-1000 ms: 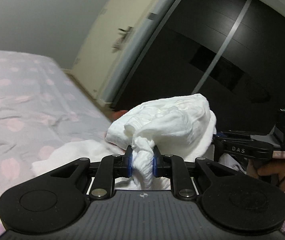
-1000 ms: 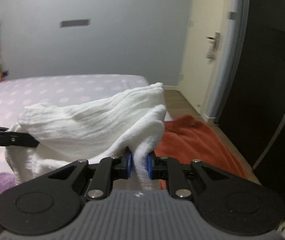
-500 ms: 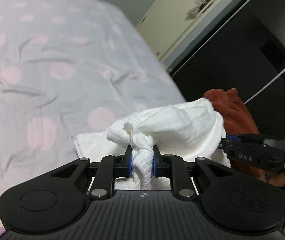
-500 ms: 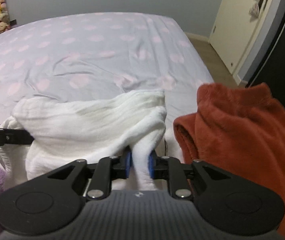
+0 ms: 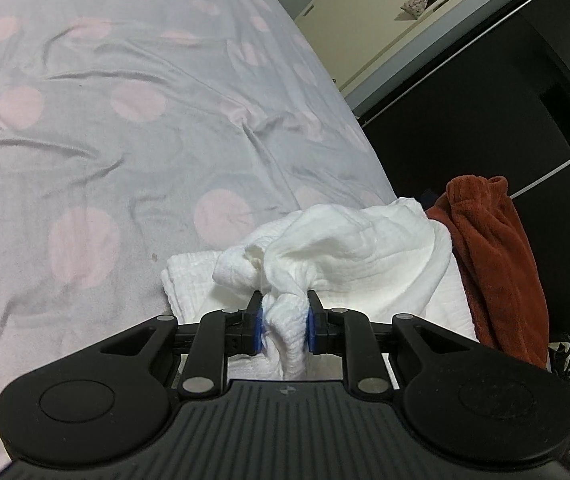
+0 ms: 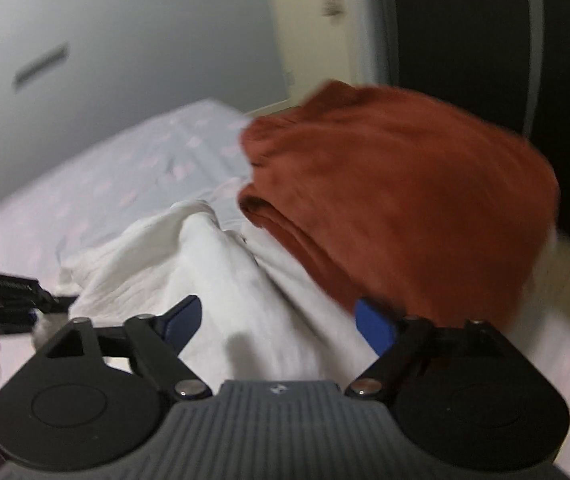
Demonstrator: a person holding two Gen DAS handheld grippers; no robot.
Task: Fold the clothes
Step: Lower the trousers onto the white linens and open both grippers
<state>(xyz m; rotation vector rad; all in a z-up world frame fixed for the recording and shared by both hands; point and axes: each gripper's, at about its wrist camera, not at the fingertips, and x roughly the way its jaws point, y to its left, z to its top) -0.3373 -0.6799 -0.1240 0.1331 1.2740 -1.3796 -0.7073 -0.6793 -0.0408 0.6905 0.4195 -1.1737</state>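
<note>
— White muslin garment [image 5: 349, 248] lay bunched at the near edge of the bed [image 5: 125, 128], just beside the rust-red fleece [image 5: 489, 256]. Where did the grip stand?

— The left gripper [image 5: 284, 320] was clamped narrow on a twisted wad of the white cloth, its blue pads [image 5: 259, 326] pressing in from both sides. The right gripper [image 6: 279, 318] stood wide, its fingers [image 6: 183, 314] hovering over the garment with cloth beneath them but nothing pinched; its jaws had just been opening.

— What could have gone wrong from there?

— With only one corner held, the freed side might slump and undo the fold. The left grip was on a knot of fabric, not a clean edge, so letting go could leave a lump in place of a flat layer. The fleece touched the white cloth on the right, and a careless reach might have snagged the wrong piece.

— And against the earlier views?

— A second before, both grippers had pinched the garment and held it in the air, stretched between them, with the door [image 5: 385, 28] and dark wardrobe [image 5: 505, 112] behind. By now it had come down onto the spotted sheet, the right gripper had released its end, and the right wrist view was smeared by motion.
</note>
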